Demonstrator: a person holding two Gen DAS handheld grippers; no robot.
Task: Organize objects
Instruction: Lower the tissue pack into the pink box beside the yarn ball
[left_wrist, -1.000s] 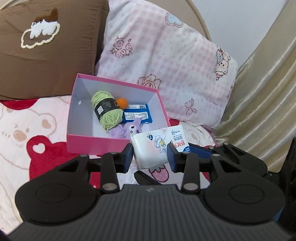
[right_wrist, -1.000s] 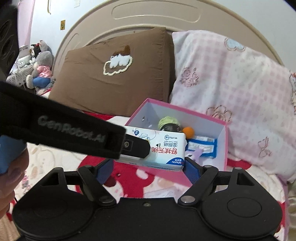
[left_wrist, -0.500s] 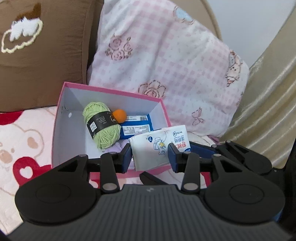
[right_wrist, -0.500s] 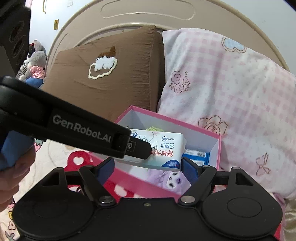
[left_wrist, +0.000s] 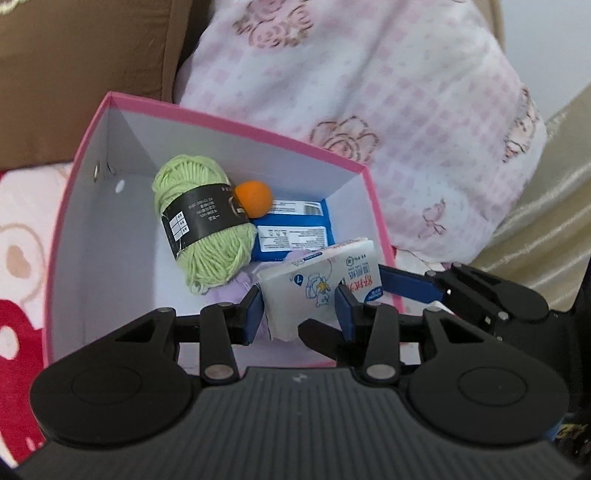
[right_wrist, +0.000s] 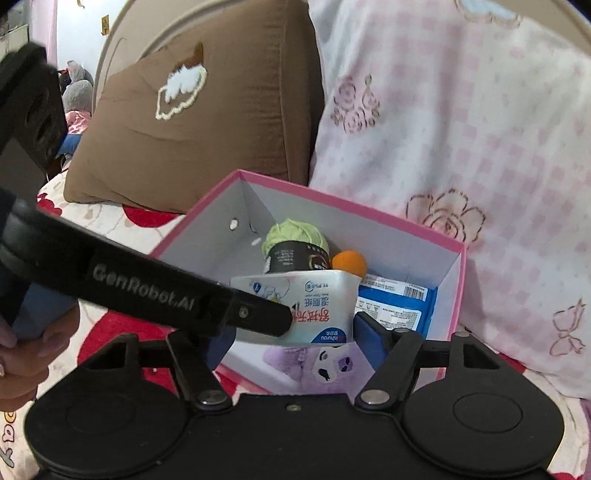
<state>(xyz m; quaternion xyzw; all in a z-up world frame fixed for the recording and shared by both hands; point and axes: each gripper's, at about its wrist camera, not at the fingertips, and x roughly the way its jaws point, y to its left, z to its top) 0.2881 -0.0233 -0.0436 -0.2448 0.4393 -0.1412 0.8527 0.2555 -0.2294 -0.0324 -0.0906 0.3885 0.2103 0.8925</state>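
A white tissue pack (left_wrist: 321, 284) is gripped between the fingers of my left gripper (left_wrist: 300, 310) and held over the front right part of an open pink box (left_wrist: 229, 120). The pack also shows in the right wrist view (right_wrist: 314, 302), where both grippers seem to hold it; my right gripper (right_wrist: 295, 332) closes around it from the other side. Inside the box lie a green yarn ball (left_wrist: 201, 225), an orange ball (left_wrist: 253, 197), a blue packet (left_wrist: 295, 229) and a purple plush toy (right_wrist: 317, 365).
The box (right_wrist: 458, 273) sits on a bed cover with red and pink bear prints (left_wrist: 18, 258). A brown pillow (right_wrist: 207, 110) and a pink checked pillow (right_wrist: 461, 122) lean behind it. A beige curtain (left_wrist: 554, 206) hangs at the right.
Both grippers moved forward with the tissue pack, from in front of the box to over its inside. The box now looks closer and larger in both views.
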